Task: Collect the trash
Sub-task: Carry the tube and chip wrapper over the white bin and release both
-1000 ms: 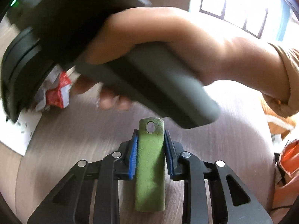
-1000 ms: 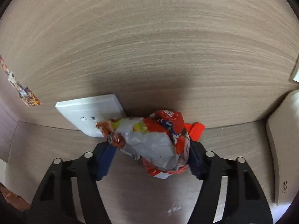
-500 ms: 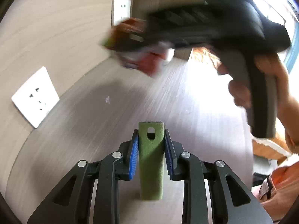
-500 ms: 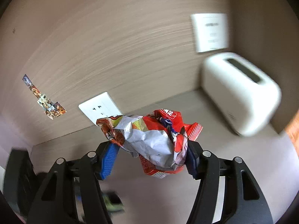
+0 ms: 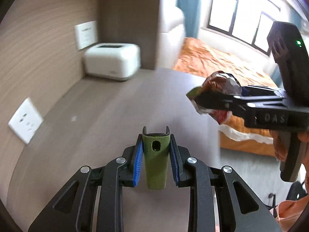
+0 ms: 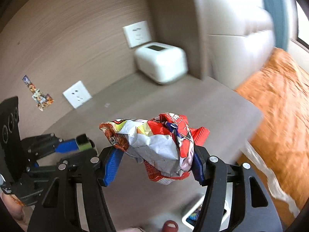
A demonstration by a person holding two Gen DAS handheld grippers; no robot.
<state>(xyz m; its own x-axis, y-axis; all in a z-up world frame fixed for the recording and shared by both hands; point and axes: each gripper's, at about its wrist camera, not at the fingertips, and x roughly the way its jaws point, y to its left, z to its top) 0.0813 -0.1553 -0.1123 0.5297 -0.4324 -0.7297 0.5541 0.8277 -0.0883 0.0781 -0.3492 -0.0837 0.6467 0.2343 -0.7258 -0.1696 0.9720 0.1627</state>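
My right gripper (image 6: 156, 160) is shut on a crumpled red, white and orange snack wrapper (image 6: 156, 145) and holds it in the air above the brown table (image 6: 173, 104). The wrapper also shows at the right of the left wrist view (image 5: 218, 94), clamped in the right gripper (image 5: 212, 100). My left gripper (image 5: 156, 160) is shut on a small green rectangular case (image 5: 156, 162) with a hole near its top, held upright over the table (image 5: 119, 106). The left gripper shows at the left of the right wrist view (image 6: 77, 147).
A white box-shaped appliance (image 5: 113, 61) stands in the table's back corner, also in the right wrist view (image 6: 162, 63). White wall sockets (image 5: 25, 119) are on the wood wall. An orange bed (image 6: 280, 100) lies right of the table. A white bin (image 6: 195, 214) shows below.
The right gripper has swung right with the wrapper, from near the wall socket to beyond the table's right side. The left gripper turned toward the corner, still holding the green case.
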